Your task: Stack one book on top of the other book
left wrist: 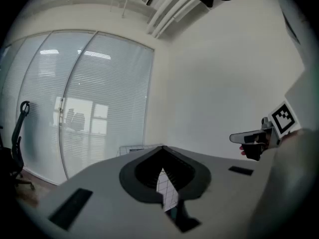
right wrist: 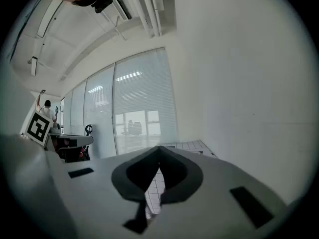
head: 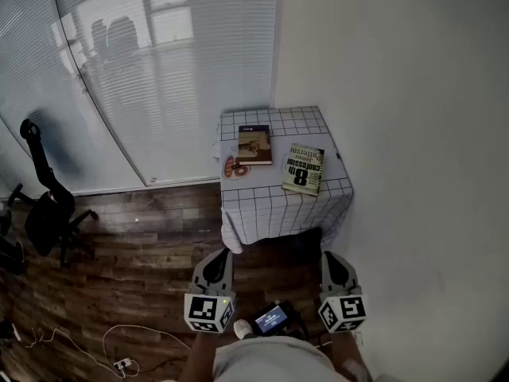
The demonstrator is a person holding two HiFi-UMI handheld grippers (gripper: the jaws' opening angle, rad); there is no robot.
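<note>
Two books lie apart on a small table draped in a white grid cloth [head: 278, 205]. A dark blue book with a tan picture [head: 254, 144] is at the left. A pale green book with a large "8" [head: 304, 168] is at the right, slightly turned. My left gripper [head: 217, 253] and right gripper [head: 331, 255] hang side by side in front of the table, well short of it. Both are shut with nothing between their jaws. In the left gripper view the jaws [left wrist: 162, 148] meet at the tip, and the right gripper [left wrist: 251, 137] shows beside them. The right gripper's jaws [right wrist: 159, 148] also meet.
A small round orange-patterned thing [head: 232, 167] lies at the table's left edge by the blue book. A white wall runs along the right and window blinds behind. A black office chair [head: 49, 205] stands at left on the wooden floor, with cables [head: 119, 356] near my feet.
</note>
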